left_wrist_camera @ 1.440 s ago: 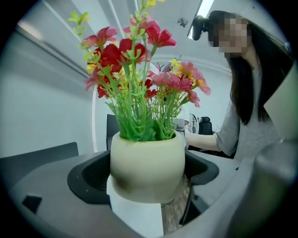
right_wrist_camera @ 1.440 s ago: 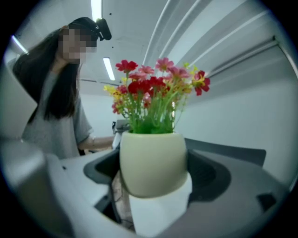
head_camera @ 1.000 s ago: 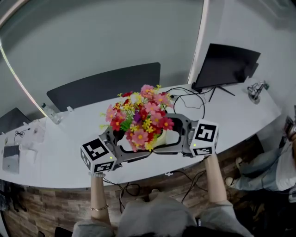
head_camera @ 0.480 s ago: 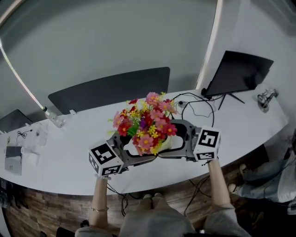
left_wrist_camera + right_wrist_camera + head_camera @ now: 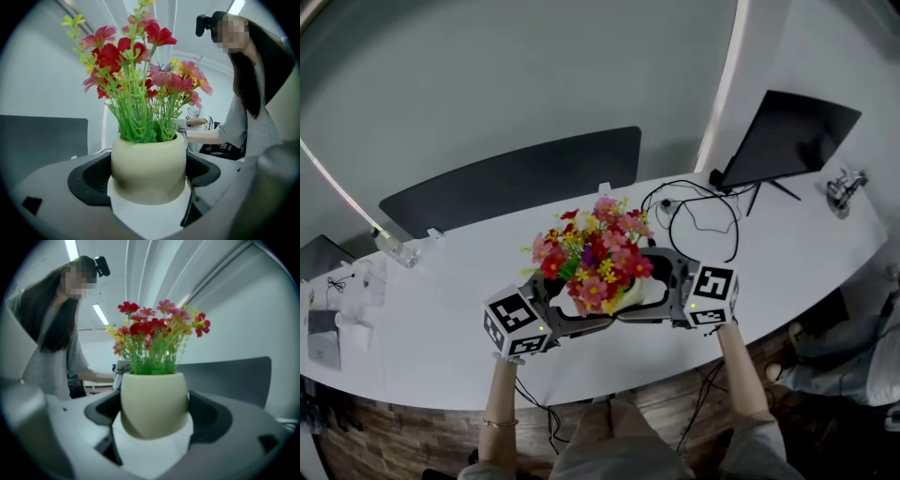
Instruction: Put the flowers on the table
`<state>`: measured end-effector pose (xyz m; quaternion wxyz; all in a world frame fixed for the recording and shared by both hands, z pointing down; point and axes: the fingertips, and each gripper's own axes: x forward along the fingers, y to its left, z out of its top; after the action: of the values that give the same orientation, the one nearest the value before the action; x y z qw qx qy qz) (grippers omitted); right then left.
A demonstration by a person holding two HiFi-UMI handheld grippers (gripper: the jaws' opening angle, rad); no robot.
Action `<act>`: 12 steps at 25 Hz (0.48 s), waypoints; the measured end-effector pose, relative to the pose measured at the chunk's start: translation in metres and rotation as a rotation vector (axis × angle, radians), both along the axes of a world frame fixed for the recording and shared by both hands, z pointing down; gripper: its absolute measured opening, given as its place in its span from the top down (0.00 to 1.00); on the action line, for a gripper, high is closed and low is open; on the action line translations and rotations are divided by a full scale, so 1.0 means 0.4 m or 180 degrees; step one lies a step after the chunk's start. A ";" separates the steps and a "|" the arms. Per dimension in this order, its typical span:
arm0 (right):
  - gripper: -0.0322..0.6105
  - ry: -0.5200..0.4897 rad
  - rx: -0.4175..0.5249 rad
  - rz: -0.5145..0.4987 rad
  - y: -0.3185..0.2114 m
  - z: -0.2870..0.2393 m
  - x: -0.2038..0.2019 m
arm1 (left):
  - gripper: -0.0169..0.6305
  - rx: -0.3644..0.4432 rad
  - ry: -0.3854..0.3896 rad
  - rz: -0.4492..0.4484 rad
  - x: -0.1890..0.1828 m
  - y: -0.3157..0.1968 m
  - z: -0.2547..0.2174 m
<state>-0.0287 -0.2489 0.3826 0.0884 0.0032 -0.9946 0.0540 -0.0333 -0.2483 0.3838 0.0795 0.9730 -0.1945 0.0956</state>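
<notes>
A bunch of red, pink and yellow flowers stands upright in a cream pot. The pot is held between my two grippers over the front part of the white table. My left gripper comes in from the left and my right gripper from the right, each with its jaws round the pot. In the left gripper view the pot fills the gap between the grey jaws, and in the right gripper view the pot does the same. Whether the pot's base touches the table is hidden.
A dark monitor stands at the table's right end, with black cables looping beside it. A dark chair back rises behind the table. A small bottle and some papers lie at the far left.
Both grippers, still holding the pot, have shifted slightly right and farther in over the table. The flowers have stayed upright.
</notes>
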 end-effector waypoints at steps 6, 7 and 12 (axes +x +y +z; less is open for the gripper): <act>0.26 -0.0019 -0.0111 0.0035 -0.041 0.083 0.004 | 0.24 -0.0089 -0.0107 0.0031 0.005 -0.042 0.082; 0.26 -0.0022 -0.0127 0.0033 -0.045 0.098 0.003 | 0.24 -0.0108 -0.0126 0.0030 0.004 -0.046 0.098; 0.26 0.0022 -0.0154 0.0004 -0.074 0.164 -0.002 | 0.24 -0.0155 -0.0196 0.0003 -0.001 -0.075 0.163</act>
<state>-0.0295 -0.2785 0.4480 0.0918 0.0019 -0.9927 0.0781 -0.0337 -0.2782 0.4491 0.0972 0.9675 -0.1940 0.1303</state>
